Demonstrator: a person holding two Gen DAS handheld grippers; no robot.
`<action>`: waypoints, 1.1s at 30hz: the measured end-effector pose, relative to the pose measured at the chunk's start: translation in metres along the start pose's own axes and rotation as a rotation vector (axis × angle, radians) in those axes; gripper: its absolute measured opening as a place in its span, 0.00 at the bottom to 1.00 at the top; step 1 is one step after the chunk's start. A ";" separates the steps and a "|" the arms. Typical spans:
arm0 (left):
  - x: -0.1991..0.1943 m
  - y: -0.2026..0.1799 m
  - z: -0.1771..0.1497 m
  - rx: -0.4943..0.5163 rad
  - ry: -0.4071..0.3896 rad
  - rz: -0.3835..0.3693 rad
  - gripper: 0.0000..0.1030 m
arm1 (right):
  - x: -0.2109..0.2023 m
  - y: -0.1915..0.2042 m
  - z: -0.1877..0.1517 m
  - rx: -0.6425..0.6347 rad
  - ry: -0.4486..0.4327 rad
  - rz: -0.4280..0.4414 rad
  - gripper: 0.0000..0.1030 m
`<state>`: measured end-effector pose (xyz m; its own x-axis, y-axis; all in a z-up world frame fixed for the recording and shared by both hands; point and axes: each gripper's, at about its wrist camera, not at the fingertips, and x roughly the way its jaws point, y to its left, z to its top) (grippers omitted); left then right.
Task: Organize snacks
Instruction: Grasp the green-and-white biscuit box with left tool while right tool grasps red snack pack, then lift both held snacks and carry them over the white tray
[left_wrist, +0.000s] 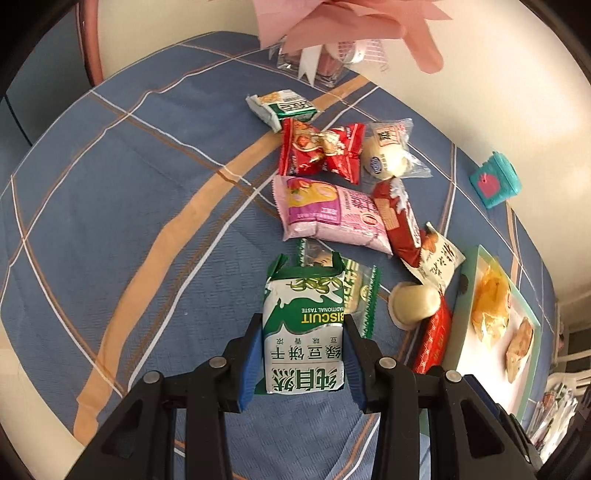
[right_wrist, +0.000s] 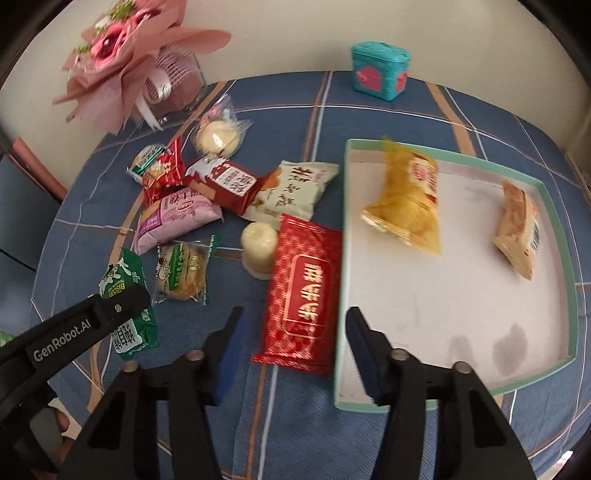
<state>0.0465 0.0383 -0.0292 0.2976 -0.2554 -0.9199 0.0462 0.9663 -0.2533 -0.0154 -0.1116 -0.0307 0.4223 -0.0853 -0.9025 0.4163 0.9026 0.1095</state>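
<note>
Left gripper (left_wrist: 303, 354) is clamping the green biscuit packet (left_wrist: 304, 332) beside the tray (right_wrist: 554, 206); right gripper (right_wrist: 293, 354) is hovering with fingers apart over the red packet (right_wrist: 301, 291)

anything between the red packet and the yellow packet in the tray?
Only the tray's teal rim and bare white tray floor separate the red packet from the yellow packet, seen in the right wrist view.

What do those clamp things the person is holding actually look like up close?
Both are matte black plastic. The left gripper and the right gripper each have two angled arms with triangular cut-outs, round silver rivets at the joints and blue pads on the fingers. One arm carries white "GenRobot.AI" lettering.
</note>
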 end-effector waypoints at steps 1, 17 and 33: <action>0.002 0.001 0.001 -0.007 0.001 -0.001 0.41 | 0.002 0.004 0.001 -0.008 0.001 -0.006 0.49; 0.011 0.005 0.004 -0.012 0.018 0.005 0.41 | 0.035 0.029 -0.003 -0.142 0.067 -0.185 0.33; 0.019 0.001 0.000 -0.005 0.027 0.001 0.41 | -0.004 0.017 0.008 -0.145 0.009 -0.219 0.17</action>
<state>0.0525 0.0346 -0.0468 0.2715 -0.2556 -0.9279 0.0413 0.9663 -0.2541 -0.0037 -0.0997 -0.0221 0.3274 -0.2825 -0.9017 0.3771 0.9140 -0.1494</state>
